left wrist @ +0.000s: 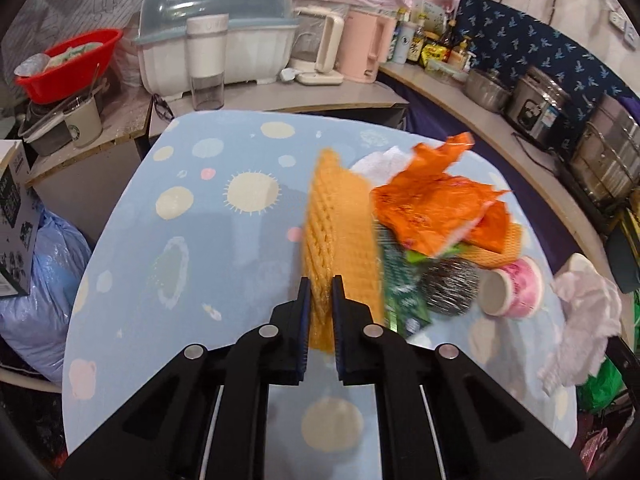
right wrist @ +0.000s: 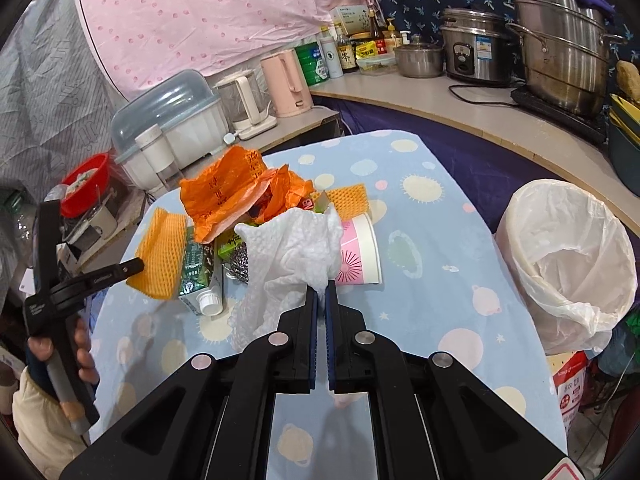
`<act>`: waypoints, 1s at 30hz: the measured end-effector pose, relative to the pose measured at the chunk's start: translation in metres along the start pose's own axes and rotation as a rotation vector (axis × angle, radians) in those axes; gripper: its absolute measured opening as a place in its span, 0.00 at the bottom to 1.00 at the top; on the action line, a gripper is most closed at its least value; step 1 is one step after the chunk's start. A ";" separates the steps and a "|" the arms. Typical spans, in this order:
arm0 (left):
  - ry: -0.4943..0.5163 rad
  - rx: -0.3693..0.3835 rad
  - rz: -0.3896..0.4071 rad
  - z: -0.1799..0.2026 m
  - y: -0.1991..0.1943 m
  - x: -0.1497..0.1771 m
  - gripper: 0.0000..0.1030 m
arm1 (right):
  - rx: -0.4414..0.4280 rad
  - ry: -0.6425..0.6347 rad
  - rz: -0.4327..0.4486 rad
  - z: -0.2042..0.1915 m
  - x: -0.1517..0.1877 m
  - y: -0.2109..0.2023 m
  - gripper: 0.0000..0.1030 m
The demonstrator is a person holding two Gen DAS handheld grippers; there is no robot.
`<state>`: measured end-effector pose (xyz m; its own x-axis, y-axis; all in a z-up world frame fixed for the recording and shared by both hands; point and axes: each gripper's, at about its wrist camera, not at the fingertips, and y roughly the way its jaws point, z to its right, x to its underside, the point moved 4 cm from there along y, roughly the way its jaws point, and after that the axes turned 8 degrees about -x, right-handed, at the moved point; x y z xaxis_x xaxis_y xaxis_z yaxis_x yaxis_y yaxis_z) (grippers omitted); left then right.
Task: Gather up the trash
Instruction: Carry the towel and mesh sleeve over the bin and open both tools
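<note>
On table: two foam nets; left gripper clamps one; right gripper clamps paper towel.

No word legible letter for letter. Red printed characters on the crumpled orange bag, too creased to read. White print on the green carton, too small. Tiny white lettering along the side of the left gripper, unreadable. Blue sticker on the rice cooker, far right, blurred. Round green logo on the white cup, far left. Red characters on the red-and-white bag, near right, illegible.
</note>
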<state>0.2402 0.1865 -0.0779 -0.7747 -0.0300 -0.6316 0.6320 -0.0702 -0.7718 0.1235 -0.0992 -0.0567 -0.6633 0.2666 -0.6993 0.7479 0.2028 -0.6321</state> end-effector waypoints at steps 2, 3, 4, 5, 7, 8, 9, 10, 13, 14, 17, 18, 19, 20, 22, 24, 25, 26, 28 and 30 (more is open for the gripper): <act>0.009 0.026 0.008 0.010 -0.016 0.004 0.09 | -0.002 0.003 0.017 0.002 0.000 -0.009 0.04; 0.016 0.034 0.014 0.015 -0.022 0.006 0.09 | -0.002 0.004 0.027 0.004 -0.001 -0.014 0.04; 0.024 0.048 0.020 0.023 -0.030 0.008 0.09 | -0.001 0.005 0.036 0.006 -0.001 -0.019 0.04; 0.033 0.061 0.024 0.030 -0.037 0.011 0.09 | 0.000 0.007 0.043 0.007 -0.002 -0.022 0.04; 0.052 0.095 0.030 0.047 -0.049 0.017 0.09 | 0.005 0.012 0.061 0.013 -0.003 -0.032 0.04; 0.065 0.109 0.033 0.055 -0.055 0.019 0.09 | 0.007 0.017 0.070 0.016 -0.003 -0.037 0.04; 0.076 0.121 0.036 0.063 -0.059 0.021 0.09 | 0.008 0.022 0.078 0.019 -0.004 -0.041 0.04; 0.092 0.139 0.039 0.073 -0.065 0.024 0.09 | 0.013 0.028 0.088 0.024 -0.004 -0.047 0.04; 0.131 0.182 0.042 0.103 -0.076 0.031 0.09 | 0.027 0.046 0.117 0.038 -0.007 -0.061 0.04; 0.143 0.193 0.041 0.112 -0.078 0.033 0.09 | 0.034 0.054 0.128 0.045 -0.008 -0.067 0.04; 0.179 0.222 0.037 0.142 -0.083 0.039 0.09 | 0.051 0.078 0.156 0.064 -0.010 -0.081 0.04; 0.193 0.230 0.035 0.153 -0.085 0.042 0.09 | 0.059 0.087 0.166 0.072 -0.010 -0.086 0.04; 0.204 0.240 0.033 0.164 -0.086 0.044 0.09 | 0.066 0.097 0.175 0.080 -0.010 -0.091 0.04; 0.214 0.247 0.033 0.174 -0.087 0.045 0.09 | 0.074 0.108 0.184 0.089 -0.010 -0.097 0.04; 0.237 0.260 0.031 0.195 -0.090 0.049 0.09 | 0.090 0.127 0.198 0.105 -0.010 -0.106 0.04; 0.258 0.272 0.029 0.214 -0.092 0.054 0.09 | 0.107 0.146 0.209 0.123 -0.010 -0.115 0.04; 0.274 0.280 0.030 0.226 -0.093 0.056 0.09 | 0.116 0.157 0.215 0.132 -0.010 -0.119 0.04; 0.285 0.282 0.031 0.234 -0.094 0.058 0.09 | 0.124 0.166 0.220 0.139 -0.010 -0.122 0.04; 0.313 0.290 0.032 0.255 -0.095 0.061 0.09 | 0.144 0.188 0.232 0.157 -0.008 -0.130 0.04; 0.334 0.300 0.028 0.273 -0.095 0.065 0.09 | 0.166 0.209 0.243 0.174 -0.007 -0.136 0.04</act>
<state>0.1244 -0.0812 -0.0253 -0.6771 0.2841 -0.6788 0.5802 -0.3613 -0.7300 0.0218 -0.2924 -0.0236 -0.4342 0.4790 -0.7630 0.8571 -0.0410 -0.5135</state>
